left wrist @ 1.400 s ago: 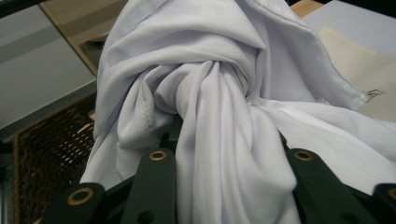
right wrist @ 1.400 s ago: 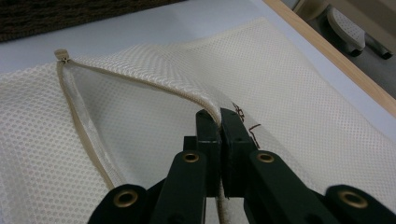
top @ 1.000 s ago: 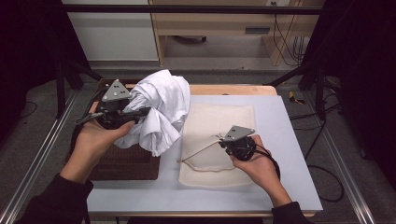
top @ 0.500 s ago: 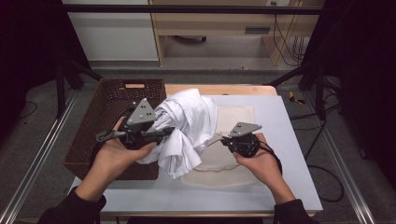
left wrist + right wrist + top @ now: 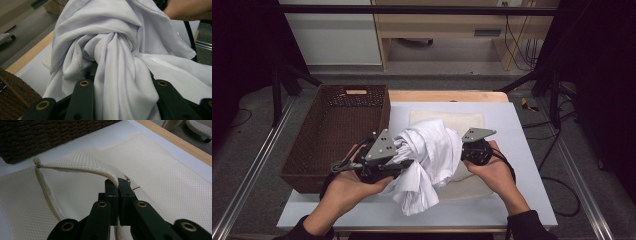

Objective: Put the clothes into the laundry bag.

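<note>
Object counts, table scene
One white garment, one cream mesh bag, one brown wicker basket, two grippers: left gripper, right gripper.

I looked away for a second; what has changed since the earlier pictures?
The left tongs carried the bunched white shirt from over the basket rightward to above the mesh bag. The right tongs stayed clamped on the bag's zipper edge, holding it lifted.

Brown wicker basket sitting at your left on white tabletop, wood edge running along far side. Wooden bench standing beyond, cables trailing beside it.
</note>
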A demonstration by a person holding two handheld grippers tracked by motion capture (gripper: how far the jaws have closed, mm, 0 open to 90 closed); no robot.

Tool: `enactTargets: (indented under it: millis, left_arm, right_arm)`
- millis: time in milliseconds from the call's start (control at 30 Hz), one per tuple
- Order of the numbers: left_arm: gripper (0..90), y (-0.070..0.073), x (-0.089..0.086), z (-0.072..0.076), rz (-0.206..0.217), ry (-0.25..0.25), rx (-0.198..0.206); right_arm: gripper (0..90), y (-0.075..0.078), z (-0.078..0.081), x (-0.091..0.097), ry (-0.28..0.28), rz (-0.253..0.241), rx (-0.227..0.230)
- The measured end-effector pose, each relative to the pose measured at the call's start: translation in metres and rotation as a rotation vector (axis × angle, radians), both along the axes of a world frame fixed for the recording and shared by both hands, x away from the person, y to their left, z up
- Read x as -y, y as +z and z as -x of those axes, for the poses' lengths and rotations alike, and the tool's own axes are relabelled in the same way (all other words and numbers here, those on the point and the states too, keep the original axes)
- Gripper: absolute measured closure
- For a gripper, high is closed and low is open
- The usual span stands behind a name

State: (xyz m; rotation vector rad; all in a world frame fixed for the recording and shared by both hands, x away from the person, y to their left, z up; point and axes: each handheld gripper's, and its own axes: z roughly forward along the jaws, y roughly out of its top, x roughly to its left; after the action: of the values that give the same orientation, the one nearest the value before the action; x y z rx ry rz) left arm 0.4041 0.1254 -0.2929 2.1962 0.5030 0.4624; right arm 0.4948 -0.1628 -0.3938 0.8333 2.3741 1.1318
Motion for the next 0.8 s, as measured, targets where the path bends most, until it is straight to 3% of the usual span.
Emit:
enactTargets:
  millis: [267,433,800]
  left_arm:
    - [66.2,-0.018,0.001,0.006,-0.016,-0.021,-0.028]
    - [66.2,-0.024,-0.001,0.006,-0.003,-0.017,-0.033]
    - [66.1,-0.035,0.005,0.013,-0.045,-0.047,-0.041]
  right_arm:
    - [88.0,0.0,-0.004,0.0,-0.009,0.0,-0.01]
    - [88.0,-0.002,-0.007,-0.001,-0.01,0.007,-0.015]
    - [88.1,0.0,-0.011,0.003,-0.023,-0.013,-0.02]
